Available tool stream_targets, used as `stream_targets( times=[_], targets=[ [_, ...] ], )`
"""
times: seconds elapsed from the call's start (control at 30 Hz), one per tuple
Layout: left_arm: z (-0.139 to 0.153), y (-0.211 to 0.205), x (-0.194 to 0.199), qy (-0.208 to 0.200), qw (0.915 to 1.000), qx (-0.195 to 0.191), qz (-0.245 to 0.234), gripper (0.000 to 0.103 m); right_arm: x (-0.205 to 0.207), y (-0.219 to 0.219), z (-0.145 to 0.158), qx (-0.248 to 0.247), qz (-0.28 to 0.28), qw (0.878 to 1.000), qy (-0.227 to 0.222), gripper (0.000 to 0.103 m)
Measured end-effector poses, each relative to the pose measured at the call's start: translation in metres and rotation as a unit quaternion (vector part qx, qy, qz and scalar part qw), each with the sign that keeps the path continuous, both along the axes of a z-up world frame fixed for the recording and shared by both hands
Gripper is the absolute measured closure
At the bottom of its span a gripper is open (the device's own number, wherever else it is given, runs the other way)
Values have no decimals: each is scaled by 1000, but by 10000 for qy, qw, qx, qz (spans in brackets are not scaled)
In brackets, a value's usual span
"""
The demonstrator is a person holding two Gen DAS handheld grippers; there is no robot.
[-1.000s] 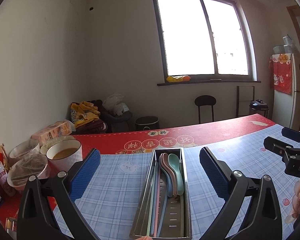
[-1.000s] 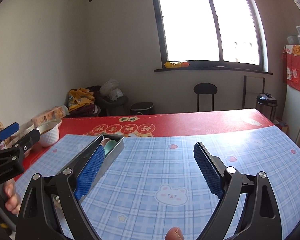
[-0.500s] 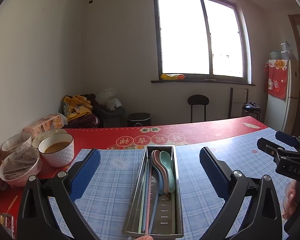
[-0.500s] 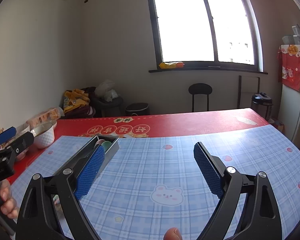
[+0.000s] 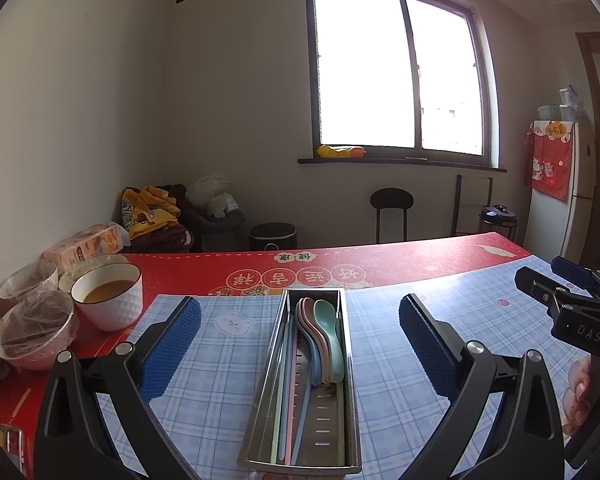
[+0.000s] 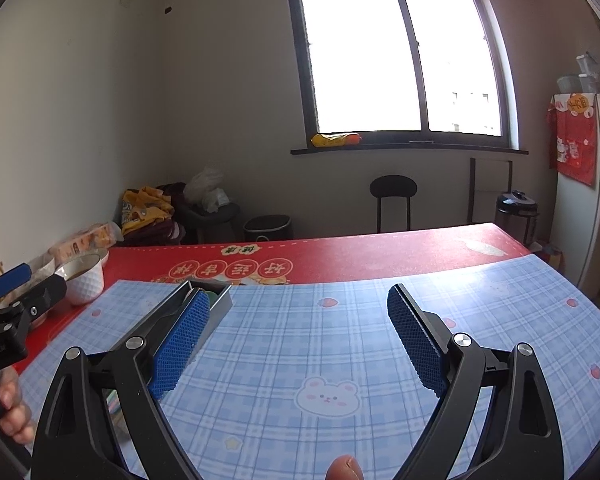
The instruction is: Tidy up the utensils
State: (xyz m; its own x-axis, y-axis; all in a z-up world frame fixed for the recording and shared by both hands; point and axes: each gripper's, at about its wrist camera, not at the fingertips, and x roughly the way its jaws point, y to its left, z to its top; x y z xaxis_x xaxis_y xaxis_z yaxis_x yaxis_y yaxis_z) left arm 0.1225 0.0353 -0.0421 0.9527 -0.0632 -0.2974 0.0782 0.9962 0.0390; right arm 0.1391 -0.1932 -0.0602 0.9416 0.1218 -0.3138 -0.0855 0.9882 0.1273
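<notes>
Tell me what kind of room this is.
Likely a home kitchen-dining room: a refrigerator at the right, a pressure cooker beside it, and a table with a bowl of soup and a utensil tray.

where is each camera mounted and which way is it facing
Left wrist: on the left gripper, looking forward over the metal utensil tray toward the window; open fingers and the right gripper show.
Right wrist: on the right gripper, facing the blue plaid mat and window; open fingers and the left gripper show.
Shared: tray, white bowl, window.
</notes>
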Motion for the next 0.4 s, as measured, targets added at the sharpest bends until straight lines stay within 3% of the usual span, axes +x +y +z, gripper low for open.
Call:
stream_targets(
  times=[0.4],
  targets=[
    [0,1,-1,-39,10000,-14,39,6,-1,0,1,-24,-20,10000,-23,16]
  ],
)
